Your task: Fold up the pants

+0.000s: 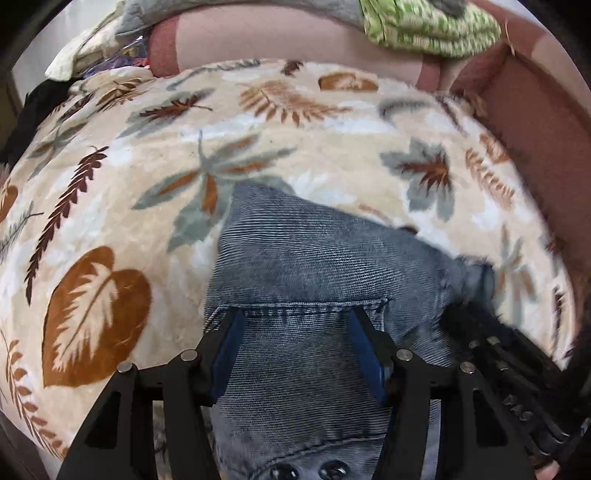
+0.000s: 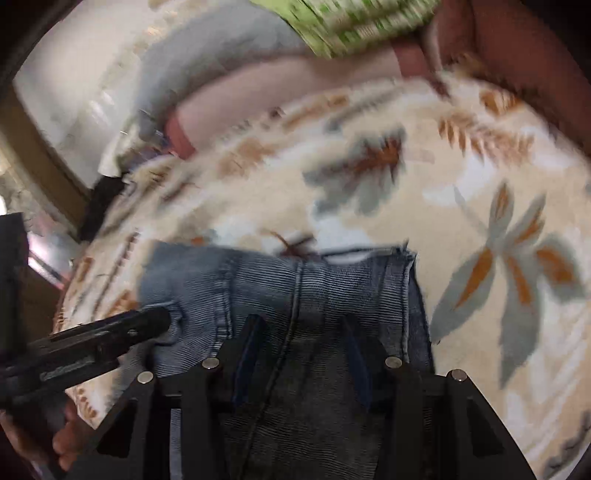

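our left hand-held gripper hangs with jaws apart over the jeans, pads clear of the denim, gripping nothing. our right hand-held gripper stands likewise parted above a seam, also empty. the jeans lie bunched on the leaf-print blanket covering the sofa. we judge it best to pinch matching edges squarely, lift together, and keep layers aligned. beyond, a green cloth sits clear.

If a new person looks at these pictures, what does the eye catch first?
First, the faded blue jeans, folded in the middle of the bed. Under them spreads a cream blanket with big brown and grey leaves. Both claws, left and right, stand open over the denim.
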